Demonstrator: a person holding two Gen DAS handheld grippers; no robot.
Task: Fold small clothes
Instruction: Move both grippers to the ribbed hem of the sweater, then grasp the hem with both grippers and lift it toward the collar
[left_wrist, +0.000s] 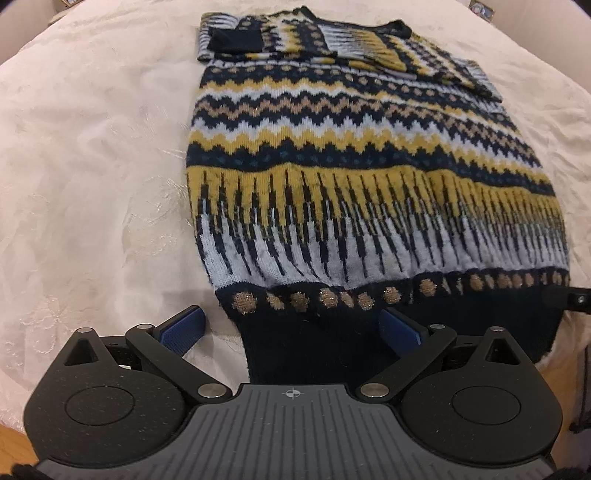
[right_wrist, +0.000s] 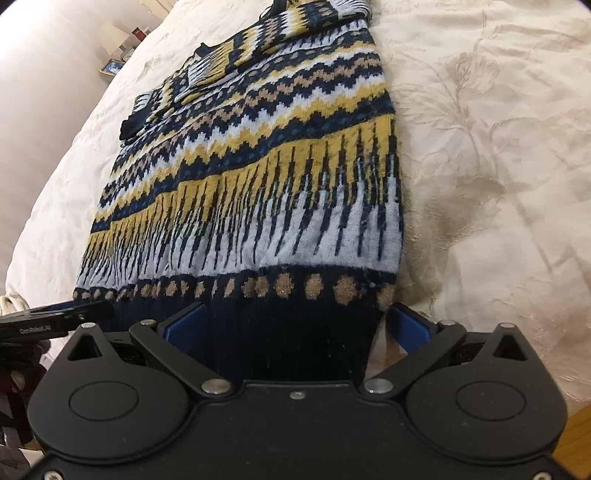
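A knitted sweater (left_wrist: 351, 155) in navy, yellow and pale blue zigzags lies flat on a cream bedspread, with both sleeves folded across its far end. Its navy ribbed hem (left_wrist: 314, 347) hangs toward me over the near edge. My left gripper (left_wrist: 291, 328) is open, its blue pads (left_wrist: 184, 328) wide apart astride the hem's left part. In the right wrist view the same sweater (right_wrist: 266, 166) stretches away, and my right gripper (right_wrist: 295, 325) is open around the hem's right corner (right_wrist: 295, 332). Each gripper shows at the edge of the other's view: the right gripper (left_wrist: 569, 299), the left gripper (right_wrist: 55, 317).
The embroidered cream bedspread (left_wrist: 92, 166) spreads wide on both sides of the sweater. The bed's near edge sits just under the grippers, with wooden floor (right_wrist: 576, 424) below it. A framed picture (right_wrist: 110, 68) and small items stand by the far wall.
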